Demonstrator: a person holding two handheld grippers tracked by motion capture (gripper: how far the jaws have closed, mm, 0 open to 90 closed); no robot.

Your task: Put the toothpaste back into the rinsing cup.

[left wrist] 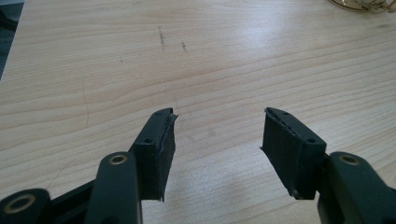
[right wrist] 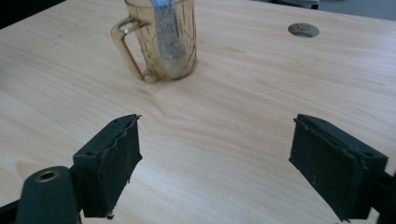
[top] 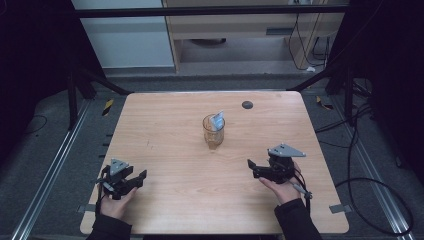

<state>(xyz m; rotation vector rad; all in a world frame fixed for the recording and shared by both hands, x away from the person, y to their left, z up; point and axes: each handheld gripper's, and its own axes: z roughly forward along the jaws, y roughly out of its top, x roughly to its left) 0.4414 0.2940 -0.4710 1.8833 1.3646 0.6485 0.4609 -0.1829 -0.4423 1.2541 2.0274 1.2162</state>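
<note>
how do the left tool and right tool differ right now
The right tool sits nearer the mug, which stands close ahead of it in its own view; the left tool sits farther off. The right tool's grey plate looks larger than the left tool's. Both are open, holding nothing, low over the table.

Both hands rest low at the near edge, left gripper (top: 141,176) and right gripper (top: 251,167) with jaws spread wide.
</note>
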